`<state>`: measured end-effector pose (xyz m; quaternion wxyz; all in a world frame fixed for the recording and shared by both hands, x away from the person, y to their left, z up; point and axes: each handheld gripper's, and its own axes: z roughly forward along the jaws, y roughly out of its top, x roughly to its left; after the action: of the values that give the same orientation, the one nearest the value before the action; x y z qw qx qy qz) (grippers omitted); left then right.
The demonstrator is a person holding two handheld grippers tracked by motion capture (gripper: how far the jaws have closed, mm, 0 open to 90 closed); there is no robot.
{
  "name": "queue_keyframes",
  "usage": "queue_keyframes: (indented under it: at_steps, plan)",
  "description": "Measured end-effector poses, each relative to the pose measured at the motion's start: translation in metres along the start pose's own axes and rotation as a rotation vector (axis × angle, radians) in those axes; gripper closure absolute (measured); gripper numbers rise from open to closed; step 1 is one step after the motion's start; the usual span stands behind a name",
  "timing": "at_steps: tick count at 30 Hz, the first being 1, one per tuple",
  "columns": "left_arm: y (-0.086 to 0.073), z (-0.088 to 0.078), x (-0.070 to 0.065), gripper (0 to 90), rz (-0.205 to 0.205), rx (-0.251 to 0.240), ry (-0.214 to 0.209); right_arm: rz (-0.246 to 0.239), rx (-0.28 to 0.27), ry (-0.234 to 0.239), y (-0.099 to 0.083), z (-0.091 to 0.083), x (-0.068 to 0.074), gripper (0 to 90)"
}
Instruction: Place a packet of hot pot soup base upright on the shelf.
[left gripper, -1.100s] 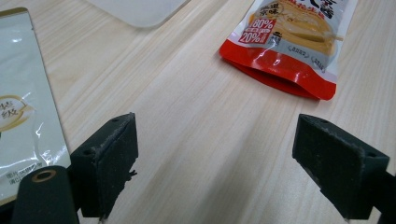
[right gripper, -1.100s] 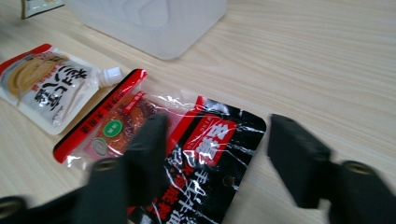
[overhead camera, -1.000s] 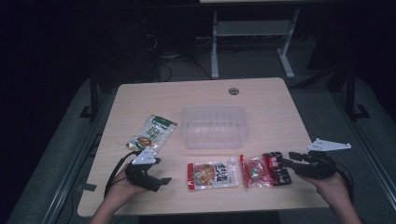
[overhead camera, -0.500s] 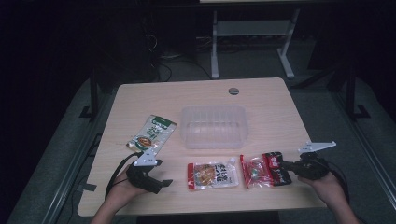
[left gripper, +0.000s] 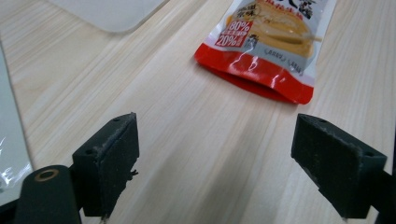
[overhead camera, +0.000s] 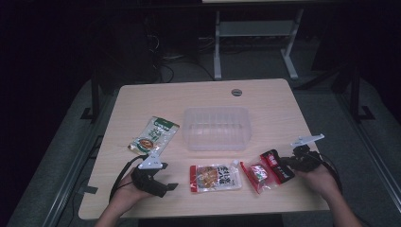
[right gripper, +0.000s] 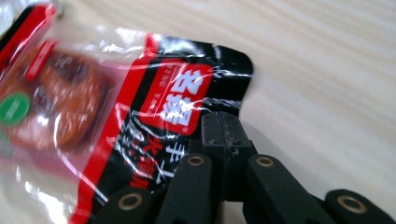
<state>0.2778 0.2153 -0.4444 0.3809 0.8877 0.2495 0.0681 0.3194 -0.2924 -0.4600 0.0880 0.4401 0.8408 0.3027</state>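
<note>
From the high view we see a pale wooden worktop (overhead camera: 274,101) with a clear plastic tray (overhead camera: 216,127) at its middle, a green packet (overhead camera: 154,135) to its left and an orange packet (overhead camera: 215,177) near the front edge. Our left gripper (overhead camera: 163,185) rests at the front left; our right gripper (overhead camera: 283,166) touches a red-and-black packet (overhead camera: 265,171).

In the left gripper view the jaws stand wide apart over bare wood, the orange packet (left gripper: 273,42) lying ahead.

In the right gripper view the jaws are clenched on the corner of the red-and-black packet (right gripper: 116,112), which lies flat on the wood.
</note>
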Motion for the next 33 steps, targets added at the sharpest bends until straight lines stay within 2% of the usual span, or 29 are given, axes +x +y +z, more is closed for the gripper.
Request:
queue_keyframes:
  at_steps: [3,7,8,10,13,14,15,17,18,22,23,25,26,33]
  plan:
    - [0.004,0.002,-0.003,17.7,0.001,-0.006,-0.007,-0.003,-0.007,0.006,0.005,0.004,-0.003,89.7]
    - [0.011,0.004,-0.009,23.7,-0.001,-0.033,-0.014,-0.002,-0.025,0.014,0.006,0.0,-0.003,89.5]
    - [0.016,0.006,-0.012,30.4,-0.002,-0.036,-0.018,0.018,-0.047,0.025,0.006,-0.005,-0.004,86.6]
    - [0.02,0.008,-0.014,36.9,0.004,-0.034,-0.023,0.021,-0.056,0.026,0.005,-0.008,-0.005,83.7]
    - [0.036,0.014,-0.025,50.0,0.02,-0.048,-0.05,0.048,-0.07,0.035,0.004,-0.014,-0.006,75.9]
    - [0.036,0.014,-0.025,54.5,0.02,-0.048,-0.05,0.048,-0.07,0.035,0.004,-0.014,-0.006,75.9]
    - [0.044,0.018,-0.031,60.2,0.029,-0.053,-0.064,0.06,-0.084,0.037,0.002,-0.019,-0.007,68.5]
    - [0.048,0.021,-0.033,68.8,0.033,-0.054,-0.074,0.063,-0.094,0.04,0.001,-0.02,-0.009,66.4]
    - [0.055,0.028,-0.037,73.2,0.039,-0.051,-0.091,0.07,-0.106,0.039,0.0,-0.022,-0.01,60.7]
    - [0.068,0.039,-0.043,83.5,0.058,-0.04,-0.122,0.073,-0.107,0.037,0.0,-0.023,-0.011,56.0]
    - [0.074,0.045,-0.045,83.5,0.065,-0.037,-0.137,0.072,-0.109,0.036,0.0,-0.023,-0.012,53.4]
    - [0.083,0.055,-0.05,89.3,0.081,-0.036,-0.156,0.084,-0.112,0.037,0.001,-0.023,-0.011,48.3]
    - [0.083,0.055,-0.05,89.6,0.081,-0.036,-0.156,0.084,-0.112,0.037,0.001,-0.023,-0.011,48.3]
    - [0.108,0.086,-0.062,89.8,0.126,-0.045,-0.197,0.101,-0.113,0.032,-0.001,-0.024,-0.012,37.5]
